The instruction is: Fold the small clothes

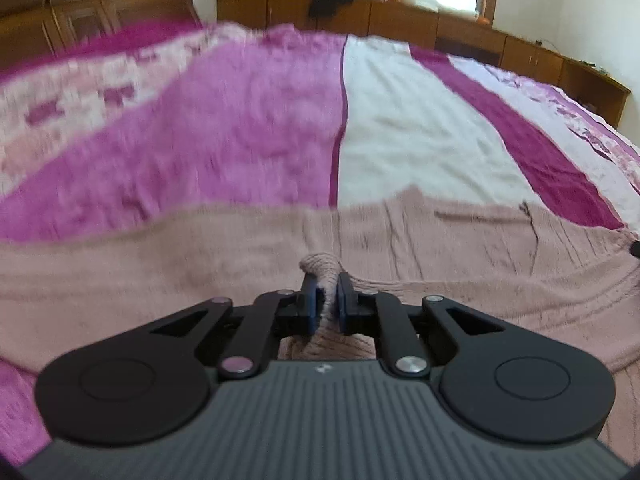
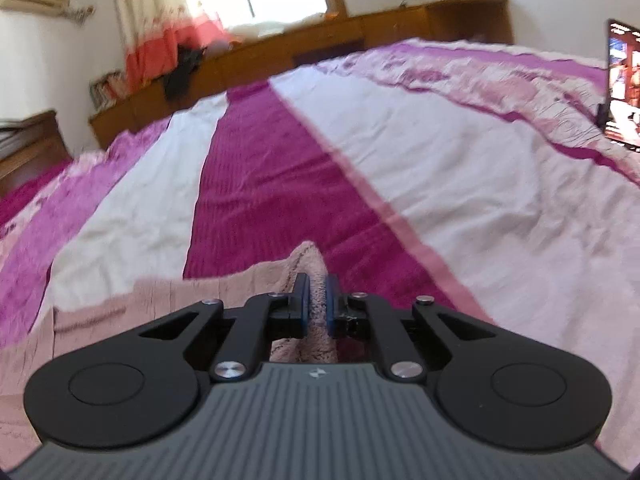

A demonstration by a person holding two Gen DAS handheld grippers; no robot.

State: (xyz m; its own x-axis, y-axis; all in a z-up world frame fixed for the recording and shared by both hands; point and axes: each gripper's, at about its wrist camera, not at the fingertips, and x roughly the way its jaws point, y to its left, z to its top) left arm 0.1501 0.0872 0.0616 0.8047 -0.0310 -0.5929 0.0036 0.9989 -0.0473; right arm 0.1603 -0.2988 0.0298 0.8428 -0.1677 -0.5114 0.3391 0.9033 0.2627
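Left wrist view: the left gripper [image 1: 327, 290] points toward 12 o'clock, held low over the bed [image 1: 248, 128]. Its fingers [image 1: 309, 294] are closed on a raised fold of the pink knit garment [image 1: 440, 248], which lies spread across the striped bedcover.

Right wrist view: the right gripper [image 2: 318, 304] also points toward 12 o'clock. Its fingers [image 2: 331, 304] are pinched tight on a corner of the garment [image 2: 308, 264], which extends toward 9 o'clock.
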